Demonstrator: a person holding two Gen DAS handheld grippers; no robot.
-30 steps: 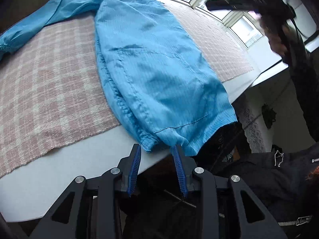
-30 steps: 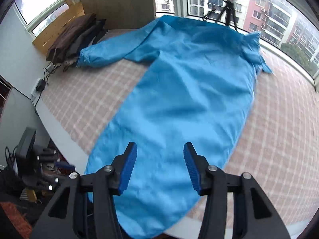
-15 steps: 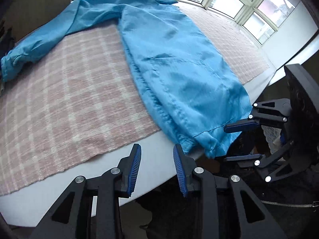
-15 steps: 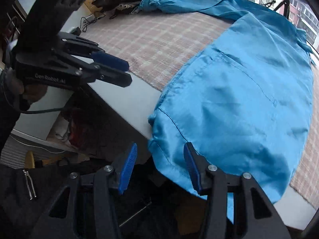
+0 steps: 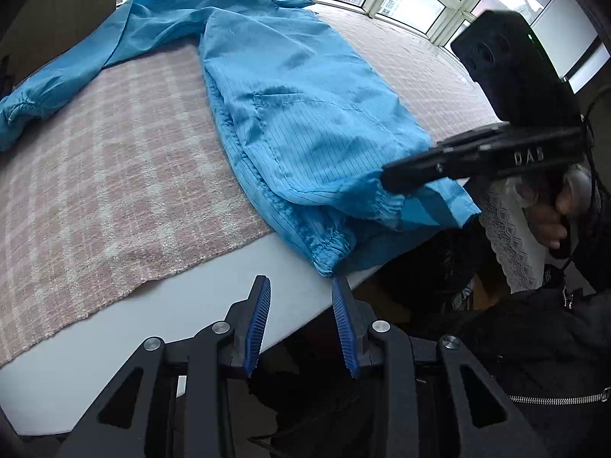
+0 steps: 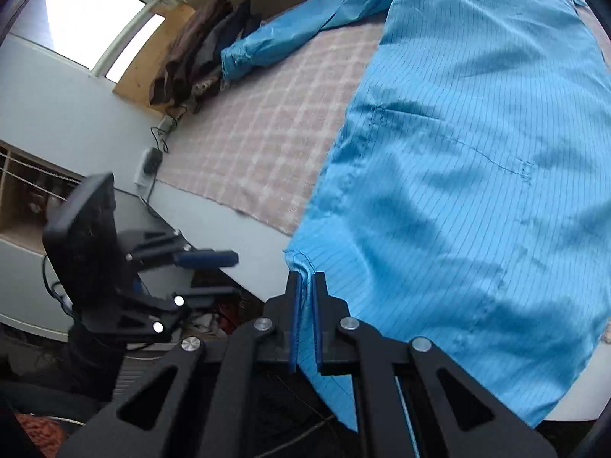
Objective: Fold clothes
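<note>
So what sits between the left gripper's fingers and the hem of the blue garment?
Only bare white table edge; in the left wrist view the left gripper is open, just short of the blue garment hem.

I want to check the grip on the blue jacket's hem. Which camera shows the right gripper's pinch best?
The right wrist view: the right gripper is shut on the hem of the blue jacket, cloth bunched between its pads. The left wrist view shows that gripper only side-on at the hem, the pinch itself hidden.
</note>
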